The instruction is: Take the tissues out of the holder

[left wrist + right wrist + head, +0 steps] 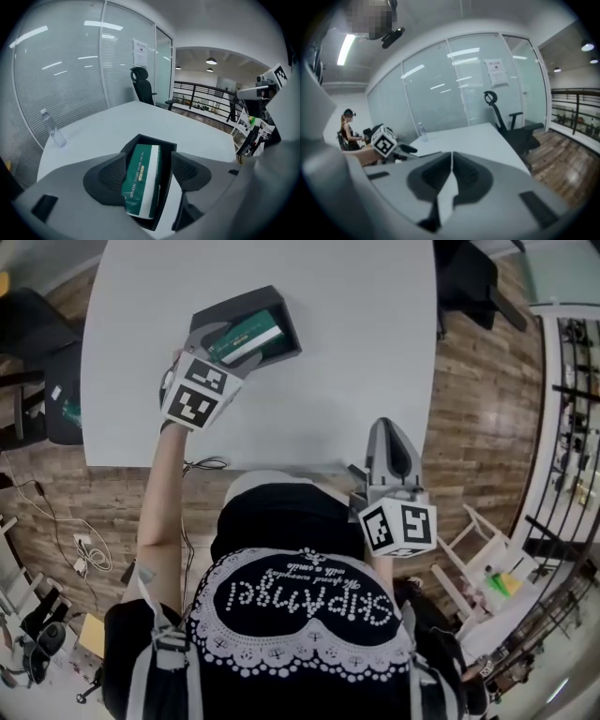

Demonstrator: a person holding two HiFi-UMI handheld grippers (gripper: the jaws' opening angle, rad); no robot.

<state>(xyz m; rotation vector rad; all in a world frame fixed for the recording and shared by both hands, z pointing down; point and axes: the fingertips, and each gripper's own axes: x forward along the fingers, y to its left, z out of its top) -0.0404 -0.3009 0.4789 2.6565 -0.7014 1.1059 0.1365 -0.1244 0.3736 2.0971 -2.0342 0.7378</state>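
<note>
1. Currently my left gripper [149,164] is spread wide. It straddles the green-and-white tissue pack [140,183], which sits tilted in the black open-topped holder [239,304] on the white table [356,352]. The pads aren't pressing it.
2. Right gripper [451,161]: clenched, empty, back by the table edge.
3. Risk: the soft pack may buckle or slip if I pinch only its top edge. The holder looks light and may lift with it, since nothing pins it down.
4. Pack glossy, pillowy. Holder rigid, matte, boxy.

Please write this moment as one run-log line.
left hand-held gripper: open around tissue pack in black holder | right hand-held gripper: shut, empty
</note>
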